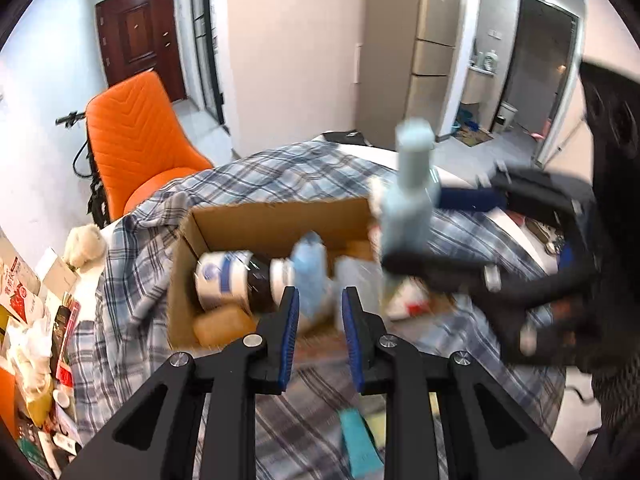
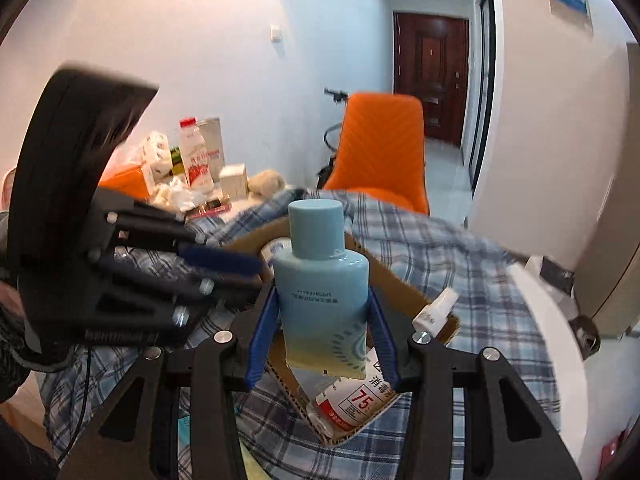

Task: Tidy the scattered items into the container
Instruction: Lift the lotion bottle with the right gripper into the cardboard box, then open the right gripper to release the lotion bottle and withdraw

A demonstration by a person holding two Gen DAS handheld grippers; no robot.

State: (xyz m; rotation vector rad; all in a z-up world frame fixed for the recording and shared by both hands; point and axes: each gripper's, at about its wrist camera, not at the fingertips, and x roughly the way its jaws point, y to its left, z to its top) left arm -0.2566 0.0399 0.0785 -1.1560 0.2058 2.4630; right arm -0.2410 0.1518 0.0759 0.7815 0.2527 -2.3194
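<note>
Two grippers are seen: a light blue bottle [image 2: 322, 280] is clamped upright by the right gripper [image 2: 323, 328] above the cardboard box [image 1: 276, 220], while the left gripper [image 1: 320, 320] is clenched with nothing in it.

your left gripper [image 1: 320, 312] empty, jaws at their narrowest, angled down just short of the cardboard box [image 1: 276, 220], your right gripper [image 2: 323, 332] over the box, pads clamped on the blue bottle [image 2: 320, 280], cap up

Pale blue bottle [image 2: 322, 280] – brown cardboard box [image 1: 276, 220], blue-grey plaid cloth [image 1: 280, 168], orange chair [image 1: 136, 136].
</note>
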